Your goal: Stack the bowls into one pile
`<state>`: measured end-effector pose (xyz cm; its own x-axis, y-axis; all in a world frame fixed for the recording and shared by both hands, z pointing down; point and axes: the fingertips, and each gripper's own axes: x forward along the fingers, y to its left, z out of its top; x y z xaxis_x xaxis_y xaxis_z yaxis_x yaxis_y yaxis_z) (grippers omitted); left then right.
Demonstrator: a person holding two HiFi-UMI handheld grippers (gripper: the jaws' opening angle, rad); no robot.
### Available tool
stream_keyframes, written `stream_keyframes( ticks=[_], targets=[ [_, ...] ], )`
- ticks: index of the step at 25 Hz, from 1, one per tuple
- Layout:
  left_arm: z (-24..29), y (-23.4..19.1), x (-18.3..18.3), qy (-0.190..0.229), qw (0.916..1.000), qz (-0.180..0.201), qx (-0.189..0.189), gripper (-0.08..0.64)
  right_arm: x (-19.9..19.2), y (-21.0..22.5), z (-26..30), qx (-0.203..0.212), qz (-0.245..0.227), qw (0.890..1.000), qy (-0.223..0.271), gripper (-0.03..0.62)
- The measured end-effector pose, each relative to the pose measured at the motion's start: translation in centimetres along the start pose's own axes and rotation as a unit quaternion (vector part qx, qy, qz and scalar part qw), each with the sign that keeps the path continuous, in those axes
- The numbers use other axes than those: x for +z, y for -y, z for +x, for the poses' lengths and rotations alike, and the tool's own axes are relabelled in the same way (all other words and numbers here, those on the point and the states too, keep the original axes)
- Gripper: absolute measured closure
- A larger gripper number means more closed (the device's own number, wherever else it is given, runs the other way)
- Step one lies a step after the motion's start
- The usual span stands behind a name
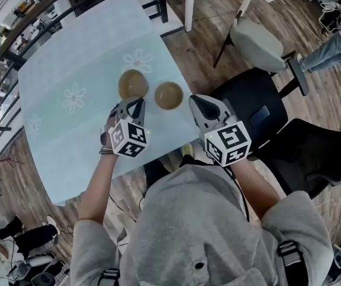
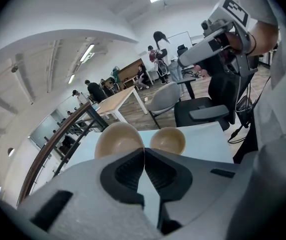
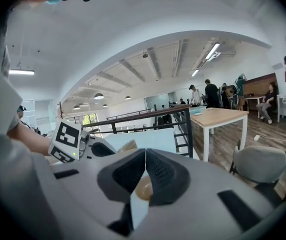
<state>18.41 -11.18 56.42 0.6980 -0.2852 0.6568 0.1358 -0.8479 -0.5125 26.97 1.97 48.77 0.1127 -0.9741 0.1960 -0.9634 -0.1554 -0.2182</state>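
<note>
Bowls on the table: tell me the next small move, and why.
Probably open the right claw and ease it toward the right bowl. Both bowls sit side by side on the table, unstacked, and both claws are shut and empty; the left claw hovers near the left bowl.

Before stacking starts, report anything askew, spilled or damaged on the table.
Nothing stands out. The left bowl and the right bowl sit upright and empty, side by side on the table; no spill or damage shows.
</note>
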Motion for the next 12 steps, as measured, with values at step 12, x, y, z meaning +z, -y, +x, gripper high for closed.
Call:
stream_keyframes(
  ticks=[12],
  targets=[
    [8.0,9.5,0.9,-0.069,0.9902,0.059,-0.106,0.538,-0.9,4.8,-4.3,-0.034,0.028,0.999,0.01,0.565]
  ],
)
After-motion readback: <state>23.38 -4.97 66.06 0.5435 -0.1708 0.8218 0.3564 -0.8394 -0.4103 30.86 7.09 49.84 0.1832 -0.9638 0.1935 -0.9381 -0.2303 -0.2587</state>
